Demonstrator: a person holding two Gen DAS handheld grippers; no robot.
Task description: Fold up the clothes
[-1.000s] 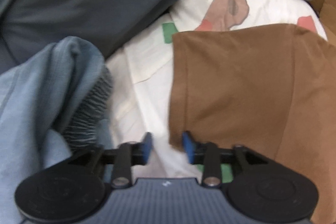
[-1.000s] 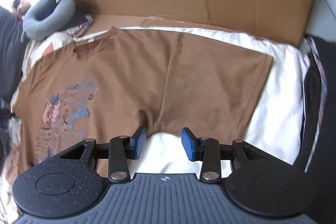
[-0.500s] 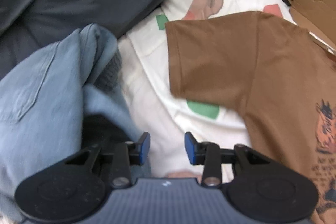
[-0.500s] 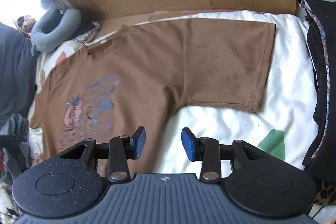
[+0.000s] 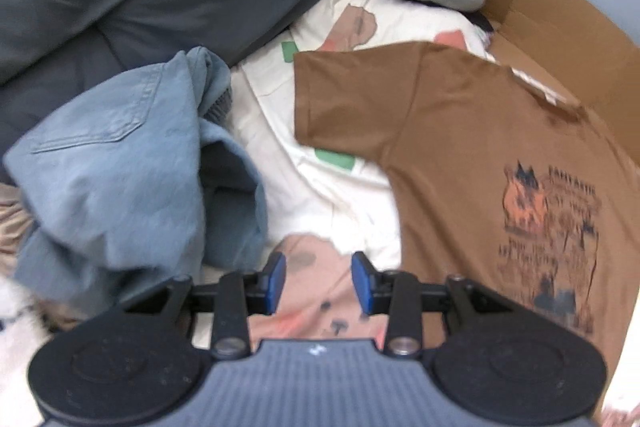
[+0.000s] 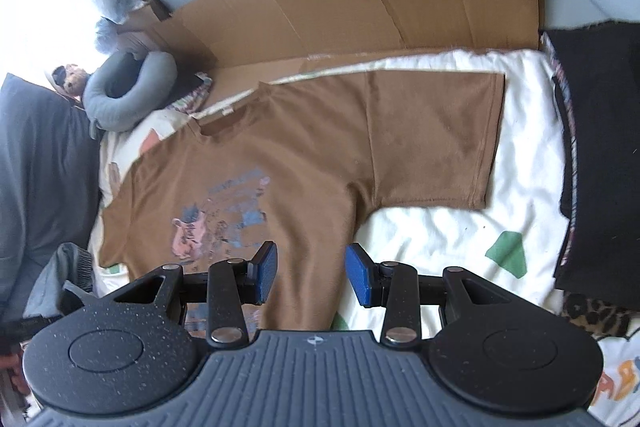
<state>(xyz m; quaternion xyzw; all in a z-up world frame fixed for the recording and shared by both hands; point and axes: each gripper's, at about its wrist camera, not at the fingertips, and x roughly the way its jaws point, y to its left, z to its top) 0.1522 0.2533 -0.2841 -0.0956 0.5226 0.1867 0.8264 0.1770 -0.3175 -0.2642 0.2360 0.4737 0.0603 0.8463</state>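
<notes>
Right wrist view: our right gripper (image 6: 308,273) hangs spread and empty over the brown T-shirt (image 6: 304,155), flat on the bed (image 6: 520,155), collar ahead. Our left gripper (image 5: 319,283), spread too, has it rightward.

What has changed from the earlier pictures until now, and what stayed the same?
Both grippers drew back from the brown T-shirt, so each view now shows more of it. The left gripper and right gripper stayed open and empty. The shirt stayed flat on the white sheet; the blue garment did not move.
</notes>
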